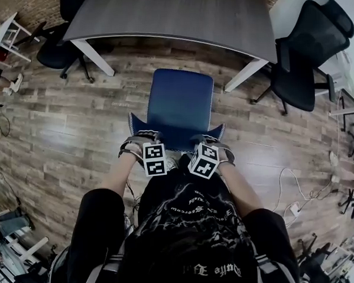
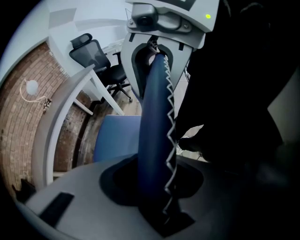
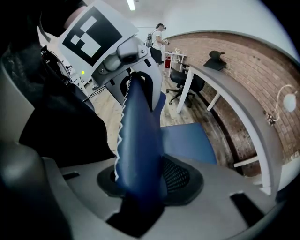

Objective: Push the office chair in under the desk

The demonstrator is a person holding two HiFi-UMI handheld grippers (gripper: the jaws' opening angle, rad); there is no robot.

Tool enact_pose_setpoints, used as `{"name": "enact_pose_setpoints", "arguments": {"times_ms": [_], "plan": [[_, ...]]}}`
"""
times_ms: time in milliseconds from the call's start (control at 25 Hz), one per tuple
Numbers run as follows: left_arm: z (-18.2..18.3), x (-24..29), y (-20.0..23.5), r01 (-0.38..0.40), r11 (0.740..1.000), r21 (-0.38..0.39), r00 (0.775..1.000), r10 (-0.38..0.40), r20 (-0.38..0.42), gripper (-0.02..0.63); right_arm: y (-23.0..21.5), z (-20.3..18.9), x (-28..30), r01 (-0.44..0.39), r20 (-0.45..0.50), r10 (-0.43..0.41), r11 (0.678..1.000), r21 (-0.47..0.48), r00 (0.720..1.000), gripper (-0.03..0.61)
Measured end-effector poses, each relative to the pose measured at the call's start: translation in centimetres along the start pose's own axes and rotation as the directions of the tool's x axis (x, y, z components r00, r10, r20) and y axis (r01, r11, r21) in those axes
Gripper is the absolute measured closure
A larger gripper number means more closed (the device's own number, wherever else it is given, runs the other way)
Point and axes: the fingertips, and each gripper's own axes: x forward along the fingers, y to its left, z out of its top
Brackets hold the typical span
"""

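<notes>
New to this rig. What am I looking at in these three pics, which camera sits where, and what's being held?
There is no robot here. A person wears a head camera and holds a two-jaw gripper in each hand. The head view looks steeply down on the left gripper and the right gripper; the cubes with square markers are parts of them. The other two pictures come from a camera on each gripper, looking along its jaws. A blue office chair stands on the wooden floor, its seat facing the grey desk but not under it yet. Both grippers are closed on the top edge of the backrest, one on each side of its middle. A black chair stands at the desk's right.
</notes>
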Motion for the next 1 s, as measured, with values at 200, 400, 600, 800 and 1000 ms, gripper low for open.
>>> {"name": "enact_pose_setpoints", "arguments": {"times_ms": [200,400,600,800,1000], "plan": [[-0.2,0.1,0.0,0.013,1.000,0.001,1.000,-0.013,-0.010,0.489,0.0,0.1,0.2,0.020,0.003,-0.020,0.999,-0.037,1.000,0.458],[-0.2,0.1,-0.2,0.059,0.998,-0.018,0.998,-0.059,-0.019,0.500,-0.2,0.3,0.1,0.050,0.011,-0.050,0.997,-0.052,0.999,0.478],[-0.1,0.1,0.0,0.081,0.996,-0.042,0.996,-0.082,-0.027,0.503,-0.5,0.1,0.0,0.012,-0.010,-0.013,0.999,-0.038,1.000,0.486],[0.0,-0.6,1.9,0.093,0.994,-0.054,0.995,-0.095,-0.027,0.505,-2.2,0.8,-0.7,-0.005,-0.021,0.005,1.000,-0.017,1.000,0.486],[0.2,-1.3,3.1,0.102,0.993,-0.057,0.994,-0.103,-0.027,0.505,-3.4,1.3,-1.5,-0.007,-0.021,0.007,1.000,-0.009,1.000,0.486]]}}
